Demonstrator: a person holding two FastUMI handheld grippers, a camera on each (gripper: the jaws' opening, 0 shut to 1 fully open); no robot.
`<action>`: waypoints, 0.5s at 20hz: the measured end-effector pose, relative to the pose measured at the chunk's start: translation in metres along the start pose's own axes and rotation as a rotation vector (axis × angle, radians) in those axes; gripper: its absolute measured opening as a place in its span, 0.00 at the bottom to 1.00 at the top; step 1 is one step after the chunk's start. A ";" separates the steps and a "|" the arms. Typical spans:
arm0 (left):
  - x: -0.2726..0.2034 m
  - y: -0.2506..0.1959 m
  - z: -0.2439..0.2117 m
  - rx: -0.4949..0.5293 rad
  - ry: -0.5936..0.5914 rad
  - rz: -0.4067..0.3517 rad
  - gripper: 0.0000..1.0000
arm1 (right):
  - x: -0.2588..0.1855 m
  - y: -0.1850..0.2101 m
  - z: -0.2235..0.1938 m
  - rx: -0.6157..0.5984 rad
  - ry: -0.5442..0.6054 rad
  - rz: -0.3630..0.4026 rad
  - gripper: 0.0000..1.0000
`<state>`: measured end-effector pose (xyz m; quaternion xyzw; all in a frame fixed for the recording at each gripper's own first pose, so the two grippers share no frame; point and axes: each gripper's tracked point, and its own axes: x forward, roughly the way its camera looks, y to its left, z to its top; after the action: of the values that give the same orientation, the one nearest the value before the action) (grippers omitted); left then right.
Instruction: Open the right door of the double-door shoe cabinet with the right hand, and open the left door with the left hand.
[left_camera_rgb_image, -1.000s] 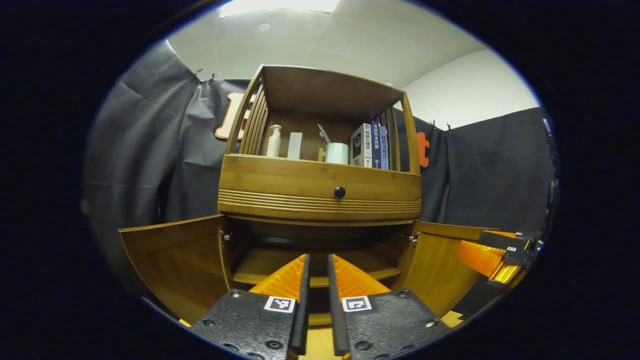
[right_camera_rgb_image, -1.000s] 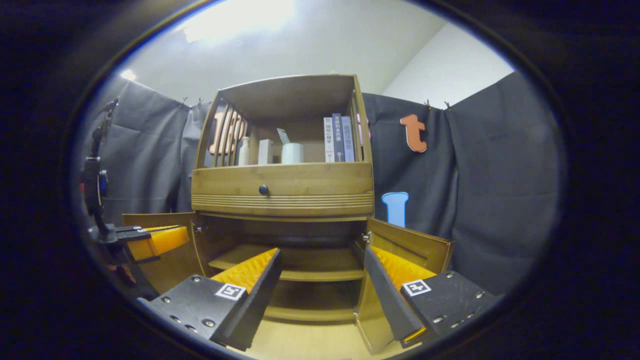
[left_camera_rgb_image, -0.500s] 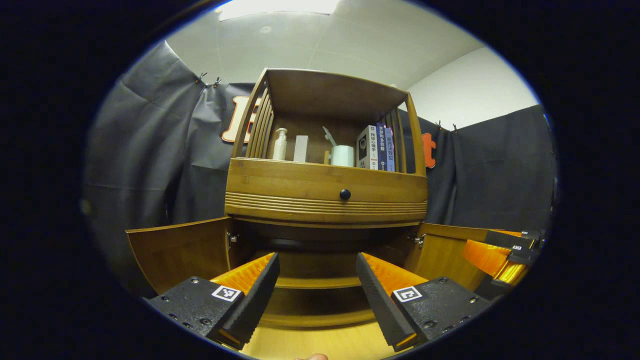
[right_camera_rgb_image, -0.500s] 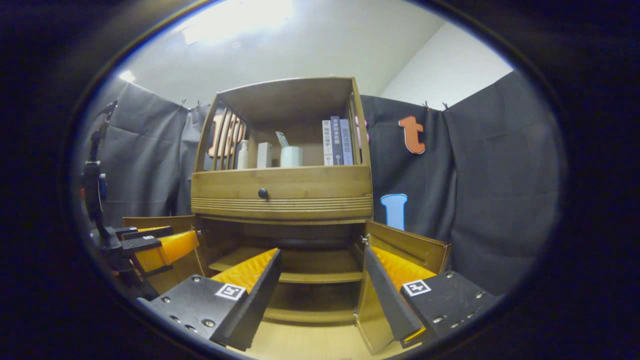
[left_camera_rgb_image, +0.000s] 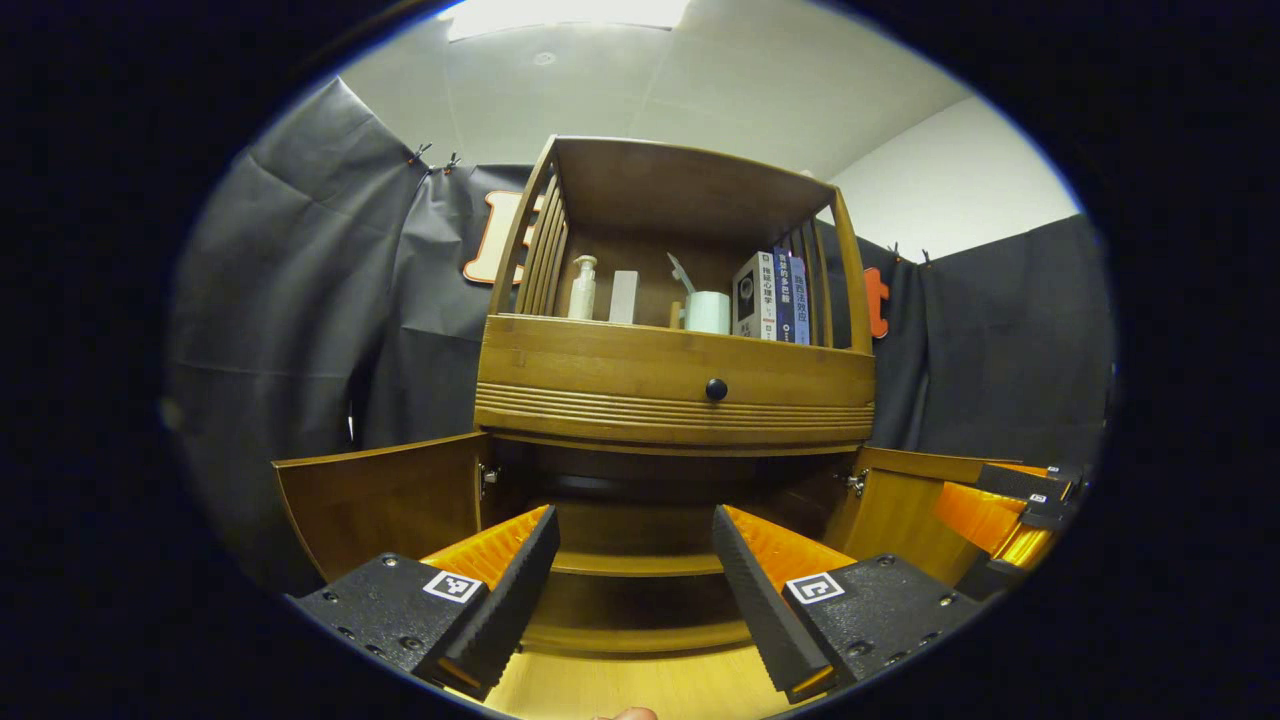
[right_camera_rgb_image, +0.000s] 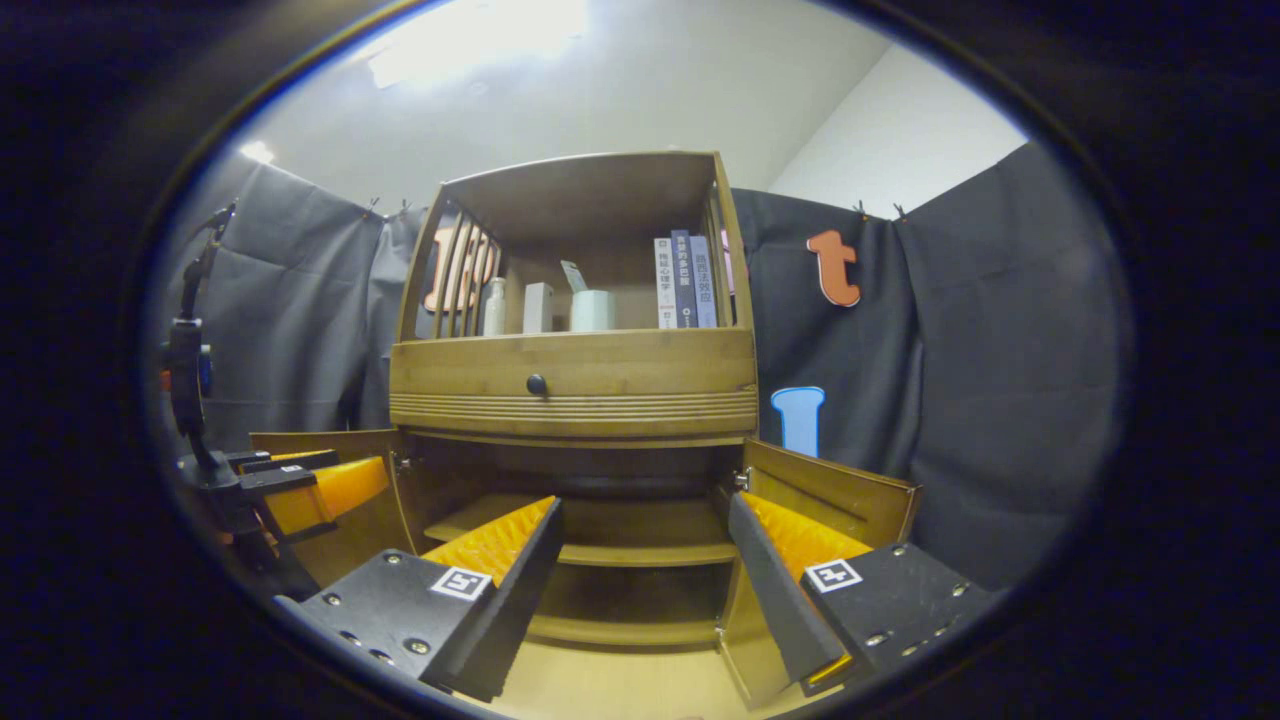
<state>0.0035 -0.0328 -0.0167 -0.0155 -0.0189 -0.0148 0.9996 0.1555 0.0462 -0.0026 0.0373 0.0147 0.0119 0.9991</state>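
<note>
Both doors look open: the left door (left_camera_rgb_image: 385, 495) swung out at 8 o'clock, the right door (right_camera_rgb_image: 825, 490) at 4 o'clock. The left gripper (left_camera_rgb_image: 632, 590) and right gripper (right_camera_rgb_image: 645, 585) have fingers spread apart, gripping nothing; little seems left to do.

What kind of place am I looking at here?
Probably a recording booth staged as a home: black cloth hangs as walls around a wooden cabinet, with books and a bottle on its shelf.

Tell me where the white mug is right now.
The white mug stands on the cabinet's open top shelf, just left of the row of books and right of the pump bottle, above the drawer knob.
</note>
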 end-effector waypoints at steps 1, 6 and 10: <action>0.000 0.000 0.000 -0.001 0.000 0.000 0.90 | 0.000 0.000 0.000 -0.003 0.001 0.001 0.98; -0.007 0.011 0.005 0.004 -0.004 -0.009 0.95 | -0.001 0.004 -0.002 0.002 0.003 0.002 1.00; -0.007 0.013 0.007 0.001 -0.007 -0.024 0.95 | -0.008 0.008 0.000 0.000 -0.003 -0.001 0.98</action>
<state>-0.0035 -0.0196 -0.0106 -0.0147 -0.0225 -0.0268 0.9993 0.1474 0.0542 -0.0022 0.0374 0.0131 0.0112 0.9992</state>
